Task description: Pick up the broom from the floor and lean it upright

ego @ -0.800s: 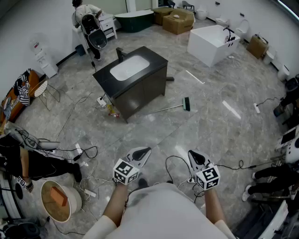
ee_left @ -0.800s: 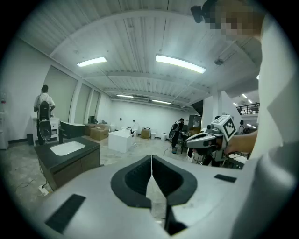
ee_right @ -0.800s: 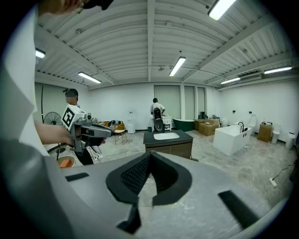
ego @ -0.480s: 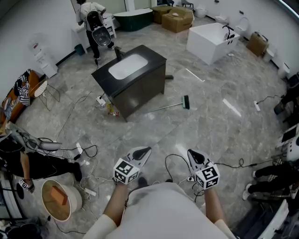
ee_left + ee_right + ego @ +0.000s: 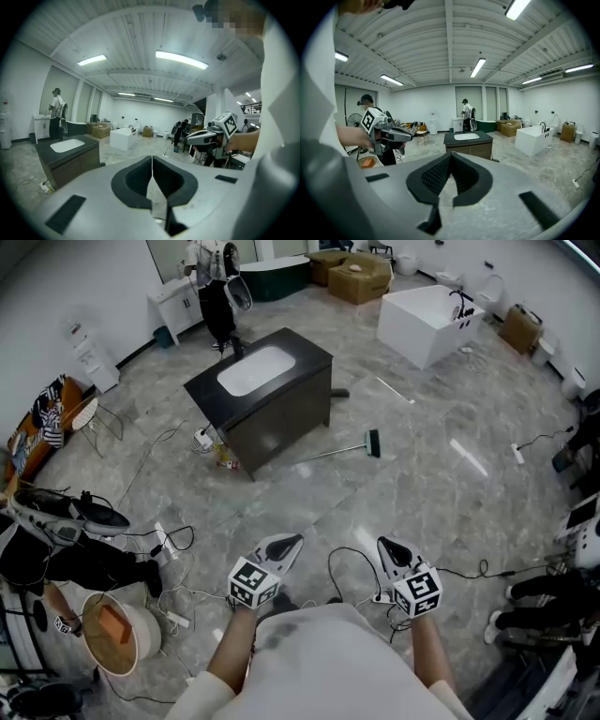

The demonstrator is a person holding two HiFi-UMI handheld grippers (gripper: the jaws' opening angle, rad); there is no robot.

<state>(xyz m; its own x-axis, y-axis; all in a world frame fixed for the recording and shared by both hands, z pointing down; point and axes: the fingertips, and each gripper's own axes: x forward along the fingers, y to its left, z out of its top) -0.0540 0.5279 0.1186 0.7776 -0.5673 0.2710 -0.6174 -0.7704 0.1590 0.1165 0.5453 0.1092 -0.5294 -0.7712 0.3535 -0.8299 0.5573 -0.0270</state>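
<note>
Broom flat on the grey tiled floor, out to the right of the black vanity cabinet, handle running toward the cabinet's near corner, green head at the other end, lying there untouched. The person in the white top stands well back from it, both tools held out low in front of the body, side by side with a gap between them. Left gripper: jaws pressed together, nothing between them, only floor showing past the tips. Right gripper: same story, jaws clamped tight on nothing, looking across the room at the cabinet and its white sink basin. Cables lie looped over the tiles to the left of the tools. Beyond the broom sits a white bathtub, and cardboard boxes stand near the back wall. Another person stands behind the cabinet at the far end, and down on the left a round tub with an orange block in it sits among more wiring.
</note>
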